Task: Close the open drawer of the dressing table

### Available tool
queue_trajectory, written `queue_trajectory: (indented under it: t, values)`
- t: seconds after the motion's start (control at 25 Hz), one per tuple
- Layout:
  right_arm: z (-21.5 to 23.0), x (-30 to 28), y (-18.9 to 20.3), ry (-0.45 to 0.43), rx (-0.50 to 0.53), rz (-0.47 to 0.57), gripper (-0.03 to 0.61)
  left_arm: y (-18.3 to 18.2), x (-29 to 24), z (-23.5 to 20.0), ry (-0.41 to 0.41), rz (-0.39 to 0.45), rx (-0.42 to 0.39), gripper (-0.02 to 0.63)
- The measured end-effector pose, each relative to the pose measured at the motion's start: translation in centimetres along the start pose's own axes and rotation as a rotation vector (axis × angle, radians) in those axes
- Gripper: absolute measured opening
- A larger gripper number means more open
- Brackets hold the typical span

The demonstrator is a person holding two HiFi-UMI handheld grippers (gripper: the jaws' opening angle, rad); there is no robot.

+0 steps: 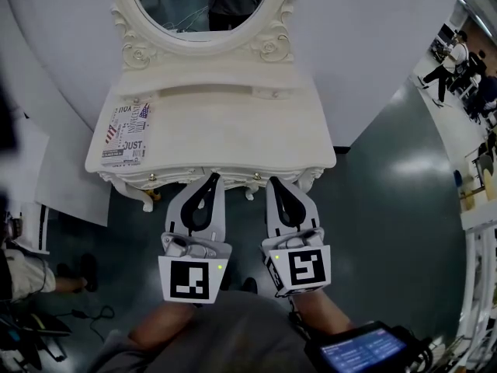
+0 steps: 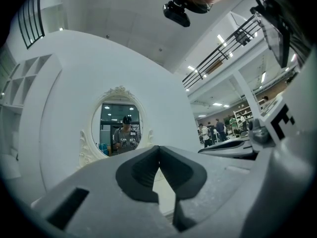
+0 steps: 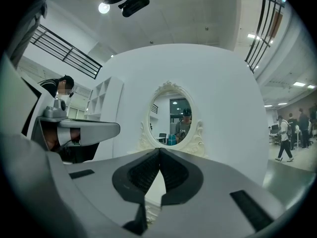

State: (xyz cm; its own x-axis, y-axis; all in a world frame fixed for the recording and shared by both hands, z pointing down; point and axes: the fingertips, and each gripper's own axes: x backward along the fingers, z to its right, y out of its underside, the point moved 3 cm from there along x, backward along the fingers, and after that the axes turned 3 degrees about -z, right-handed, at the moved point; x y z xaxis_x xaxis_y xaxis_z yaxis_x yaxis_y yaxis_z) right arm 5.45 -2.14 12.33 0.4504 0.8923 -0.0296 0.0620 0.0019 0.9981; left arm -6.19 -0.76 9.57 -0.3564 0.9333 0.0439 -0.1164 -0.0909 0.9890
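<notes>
Just short of the dressing table (image 1: 217, 123), both grippers sit side by side, pointing level at its front. The left gripper (image 1: 211, 179) (image 2: 159, 148) has its jaws pressed together with nothing between them. The right gripper (image 1: 273, 183) (image 3: 159, 150) is the same: tips meeting, empty. The drawer front (image 1: 175, 177), with its small knobs (image 1: 151, 177), sits tucked under the counter (image 1: 233, 142), not jutting past its front edge from above. A printed booklet (image 1: 126, 134) lies on the counter's left part. The oval mirror (image 1: 206, 6) (image 2: 119, 128) (image 3: 176, 120) stands at the back, reflecting the person (image 3: 184, 125).
</notes>
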Motion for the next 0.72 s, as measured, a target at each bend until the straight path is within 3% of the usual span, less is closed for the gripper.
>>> queue_trajectory:
  t: [0.72]
  values:
    - [0.58, -0.69, 0.21, 0.0, 0.009, -0.008, 0.014, 0.36, -1.0, -0.02, -0.002, -0.013, 0.019, 0.014]
